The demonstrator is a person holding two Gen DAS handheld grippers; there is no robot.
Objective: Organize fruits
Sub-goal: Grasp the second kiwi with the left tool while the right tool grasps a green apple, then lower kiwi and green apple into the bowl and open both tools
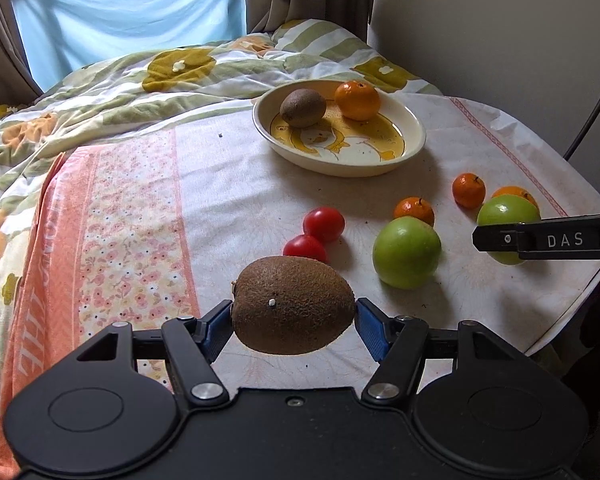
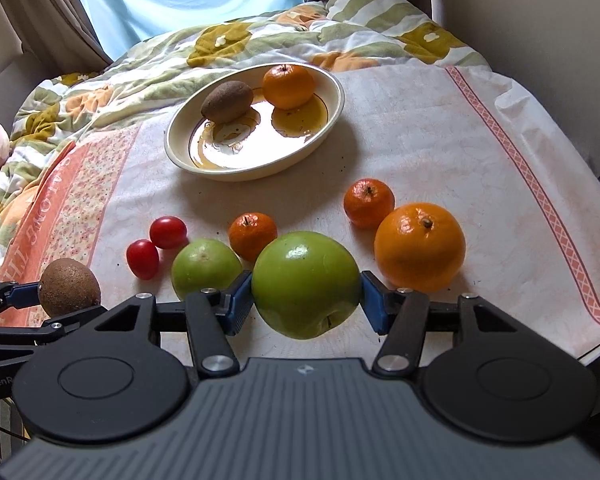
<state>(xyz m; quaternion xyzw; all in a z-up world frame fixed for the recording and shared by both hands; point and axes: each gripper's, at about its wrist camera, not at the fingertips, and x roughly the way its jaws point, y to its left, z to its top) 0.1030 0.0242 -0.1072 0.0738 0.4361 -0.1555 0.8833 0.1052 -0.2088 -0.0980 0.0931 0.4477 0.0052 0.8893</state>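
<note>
My left gripper [image 1: 294, 312] is shut on a brown kiwi [image 1: 294, 304], held above the cloth; it also shows in the right wrist view [image 2: 70, 292]. My right gripper [image 2: 306, 292] is shut on a green apple [image 2: 306, 282], which shows at the right of the left wrist view [image 1: 508, 210]. A cream plate [image 1: 414, 136] at the back holds a second kiwi [image 1: 303, 107] and an orange [image 1: 357, 100]. On the cloth lie another green apple [image 1: 406, 252], two red tomatoes [image 1: 323, 223], two small tangerines [image 1: 414, 210] and a large orange [image 2: 420, 246].
The fruit lies on a white and pink cloth [image 1: 220, 200] over a bed. A rumpled flowered quilt [image 1: 100, 92] lies to the left and behind. A wall [image 1: 500, 32] stands to the right, and the bed edge [image 1: 572, 312] drops off at the front right.
</note>
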